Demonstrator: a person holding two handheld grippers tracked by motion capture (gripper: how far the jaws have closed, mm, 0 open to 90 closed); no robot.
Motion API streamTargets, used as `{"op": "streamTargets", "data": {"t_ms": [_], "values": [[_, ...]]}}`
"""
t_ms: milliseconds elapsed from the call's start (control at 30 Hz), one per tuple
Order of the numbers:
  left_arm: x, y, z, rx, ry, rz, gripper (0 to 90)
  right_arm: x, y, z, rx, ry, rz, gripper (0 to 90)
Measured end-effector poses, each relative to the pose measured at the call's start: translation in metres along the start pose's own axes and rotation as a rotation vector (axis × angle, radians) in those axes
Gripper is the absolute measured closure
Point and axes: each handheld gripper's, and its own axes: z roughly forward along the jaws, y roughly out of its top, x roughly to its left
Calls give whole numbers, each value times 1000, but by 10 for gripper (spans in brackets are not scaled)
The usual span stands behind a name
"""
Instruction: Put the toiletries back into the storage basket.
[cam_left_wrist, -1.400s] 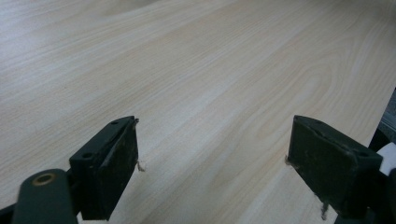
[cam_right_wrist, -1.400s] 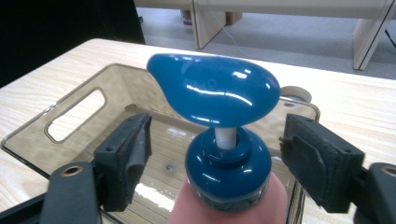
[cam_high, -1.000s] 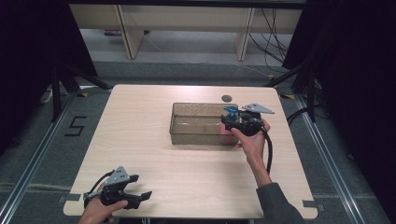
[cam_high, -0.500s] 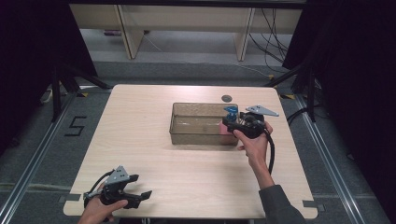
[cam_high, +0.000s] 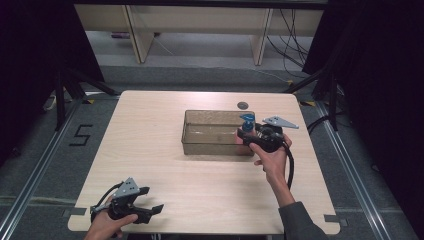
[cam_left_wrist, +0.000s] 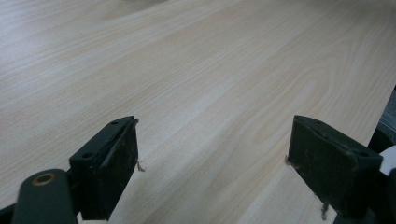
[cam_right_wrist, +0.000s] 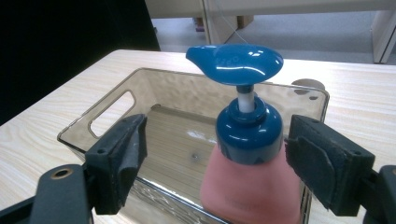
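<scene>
The pump bottle (cam_right_wrist: 251, 154) stands between my right fingers (cam_right_wrist: 327, 163), spread and not gripping, at the clear bin's (cam_right_wrist: 107, 121) near end. I should close squarely below its blue collar. My left fingers (cam_left_wrist: 114, 163) hang released over bare worktop (cam_left_wrist: 210, 70).

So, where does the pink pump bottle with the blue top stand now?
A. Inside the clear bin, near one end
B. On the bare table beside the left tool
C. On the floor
A: the right gripper view shows the pump bottle standing inside the clear bin, between the open jaws of the right tool.
</scene>
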Motion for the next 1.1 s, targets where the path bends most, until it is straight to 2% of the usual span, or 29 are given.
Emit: {"op": "streamTargets", "data": {"t_ms": [133,167,200,333,367,400,500,533,633,667,700,833,900,967,1033,1100], "values": [[0,0,-1,-2,10,0,155,1,0,-2,-7,-4,6,214],[0,0,-1,-4,10,0,154,1,1,-4,8,-7,8,214],[1,0,-1,-4,10,1,155,1,1,-5,-3,-6,-6,215],[1,-2,0,-9,-1,2,155,3,1,-6,0,4,11,215],[1,-2,0,-9,0,2,155,2,1,-7,3,-10,-8,215],[1,-2,0,-9,4,-5,155,3,0,-6,-3,6,6,215],[1,-1,-1,-6,5,-1,155,4,0,-9,3,-7,-12,217],[1,-1,-1,-7,0,-1,155,5,-1,-8,-3,7,14,217],[0,-1,0,-4,1,-5,155,5,-1,-9,-1,2,-1,217],[0,-1,0,-4,-1,-4,155,5,-1,-9,2,-13,-5,217],[0,-2,1,-10,-3,-5,154,6,-1,-10,5,-16,14,217],[1,-2,1,-17,-4,-4,155,5,-3,-11,6,-6,-15,217],[1,-2,1,-20,-4,-9,155,7,-3,-10,9,7,6,217],[1,-2,1,-14,-4,-2,155,7,-3,-12,13,-4,-11,217],[1,-2,1,-14,-4,-3,155,8,-4,-10,6,16,4,218],[1,-2,1,-18,-4,-7,155,10,-5,-11,13,10,15,217]]}}
